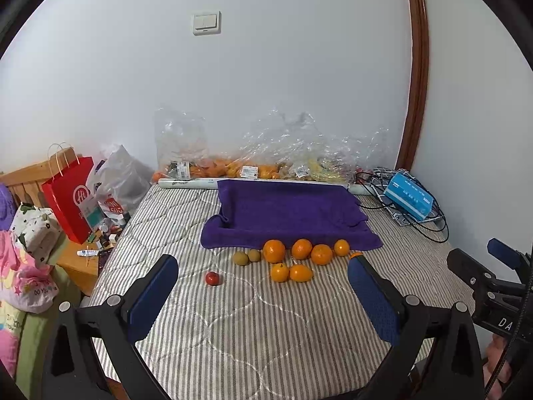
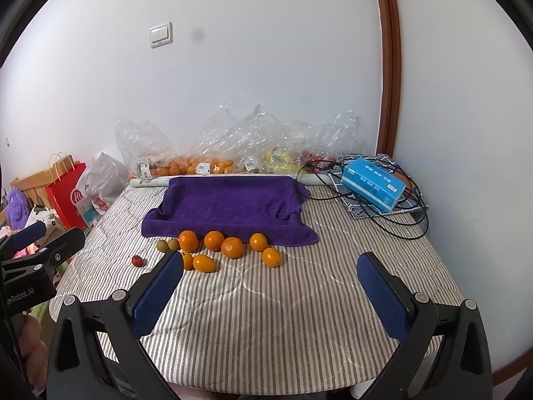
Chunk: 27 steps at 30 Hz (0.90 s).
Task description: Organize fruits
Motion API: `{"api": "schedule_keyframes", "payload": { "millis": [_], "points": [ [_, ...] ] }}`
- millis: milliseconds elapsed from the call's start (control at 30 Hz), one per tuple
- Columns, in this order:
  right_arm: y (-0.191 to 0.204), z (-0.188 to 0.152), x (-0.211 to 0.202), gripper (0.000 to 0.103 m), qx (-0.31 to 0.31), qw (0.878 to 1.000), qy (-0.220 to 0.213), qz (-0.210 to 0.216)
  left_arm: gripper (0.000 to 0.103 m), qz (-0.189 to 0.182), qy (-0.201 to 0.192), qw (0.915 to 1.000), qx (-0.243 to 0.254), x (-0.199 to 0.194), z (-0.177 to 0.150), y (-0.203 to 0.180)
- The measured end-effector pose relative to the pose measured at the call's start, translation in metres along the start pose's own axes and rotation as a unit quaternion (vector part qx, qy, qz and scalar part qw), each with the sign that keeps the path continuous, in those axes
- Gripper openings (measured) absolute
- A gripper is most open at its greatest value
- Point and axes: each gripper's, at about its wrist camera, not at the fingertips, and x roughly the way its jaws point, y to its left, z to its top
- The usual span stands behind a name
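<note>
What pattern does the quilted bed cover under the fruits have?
The quilted bed cover has thin grey and white stripes, clearest in the right wrist view.

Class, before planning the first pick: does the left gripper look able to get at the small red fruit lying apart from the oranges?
Probably yes. The left gripper is open, and the red fruit sits alone on bare striped bedding, with nothing between them.
</note>
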Motion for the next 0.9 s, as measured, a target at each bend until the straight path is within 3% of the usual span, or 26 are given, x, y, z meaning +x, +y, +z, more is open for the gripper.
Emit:
{"api": "schedule_keyframes", "payload": {
  "millis": [400,900],
  "points": [
    [0.001,0.001,0.014,0.103,0.002,1.0,0.013,-0.004,0.103,-0.011,0.011,0.9999,-0.007,0.013,-0.005,0.009],
    [0.002,-0.004,0.086,0.098,-0.008,0.999,0.031,-0.006,0.099,-0.005,0.069,0.9964,-0.049,0.09,-0.017,0.049]
  ]
}}
